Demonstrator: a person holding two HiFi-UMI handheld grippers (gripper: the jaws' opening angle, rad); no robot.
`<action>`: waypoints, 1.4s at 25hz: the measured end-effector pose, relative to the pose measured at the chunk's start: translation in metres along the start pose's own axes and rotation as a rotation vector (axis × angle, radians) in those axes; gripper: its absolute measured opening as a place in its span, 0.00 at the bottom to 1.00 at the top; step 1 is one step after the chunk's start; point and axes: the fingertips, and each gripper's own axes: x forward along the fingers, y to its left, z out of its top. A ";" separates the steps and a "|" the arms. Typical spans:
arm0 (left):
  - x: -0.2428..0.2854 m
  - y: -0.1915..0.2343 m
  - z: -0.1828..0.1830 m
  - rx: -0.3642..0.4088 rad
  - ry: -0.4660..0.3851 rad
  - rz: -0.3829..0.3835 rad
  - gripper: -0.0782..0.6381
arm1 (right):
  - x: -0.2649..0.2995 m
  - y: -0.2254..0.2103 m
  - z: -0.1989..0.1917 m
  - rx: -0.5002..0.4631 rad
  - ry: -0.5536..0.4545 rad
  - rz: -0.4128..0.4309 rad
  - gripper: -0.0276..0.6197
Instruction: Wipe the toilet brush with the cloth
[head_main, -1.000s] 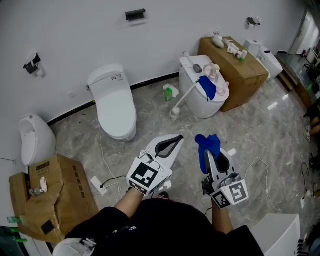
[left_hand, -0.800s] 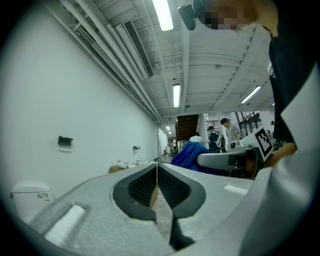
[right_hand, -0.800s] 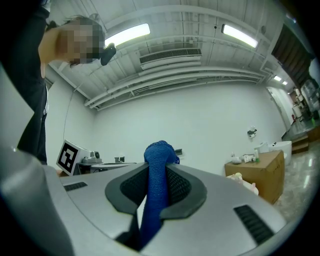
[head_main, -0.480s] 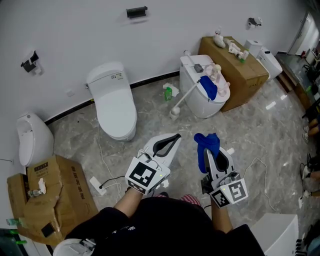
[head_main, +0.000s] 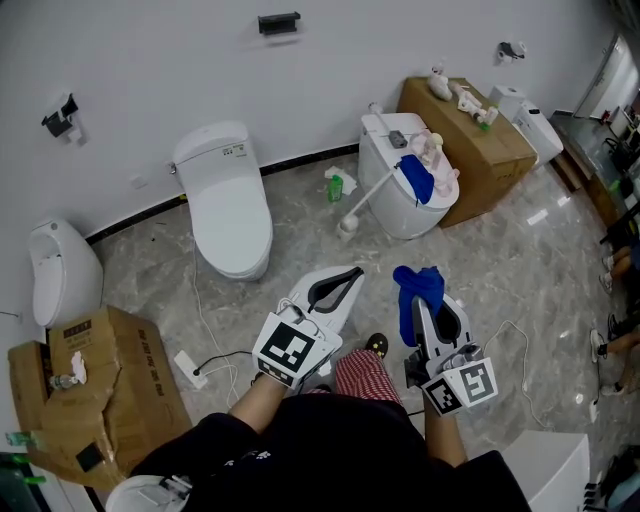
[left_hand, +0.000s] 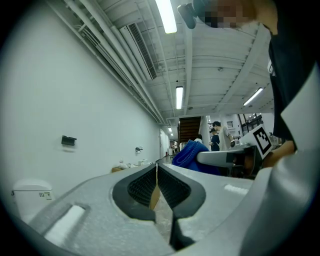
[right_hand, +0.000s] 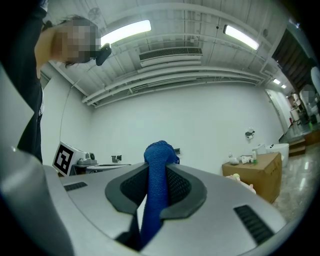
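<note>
While right tongs (head_main: 423, 304) clamp the bunched blue cloth (head_main: 416, 283), left tongs (head_main: 354, 273) meet empty; toilet brush (head_main: 368, 192) seems white, slim.

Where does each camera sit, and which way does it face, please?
Head view: on the person's head, steeply down at the floor; left gripper, right gripper, arms show.
Left gripper view: on that gripper, level along its shut jaws.
Right gripper view: on that gripper, along jaws clamping the blue cloth.
Shared: all show the cloth.

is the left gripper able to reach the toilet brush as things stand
Probably not from here. The left gripper is shut and empty, and the toilet brush leans on a toilet further off. Nothing seems to stand between them, so stepping closer should do.
</note>
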 end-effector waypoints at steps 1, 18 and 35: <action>0.000 0.002 0.002 0.002 -0.004 0.005 0.12 | 0.003 0.000 0.003 -0.001 -0.004 0.005 0.14; 0.035 0.024 -0.002 0.017 0.022 0.051 0.12 | 0.035 -0.042 0.000 0.055 -0.015 0.047 0.14; 0.128 0.064 -0.028 -0.002 0.070 0.081 0.12 | 0.091 -0.136 -0.014 0.088 0.010 0.058 0.14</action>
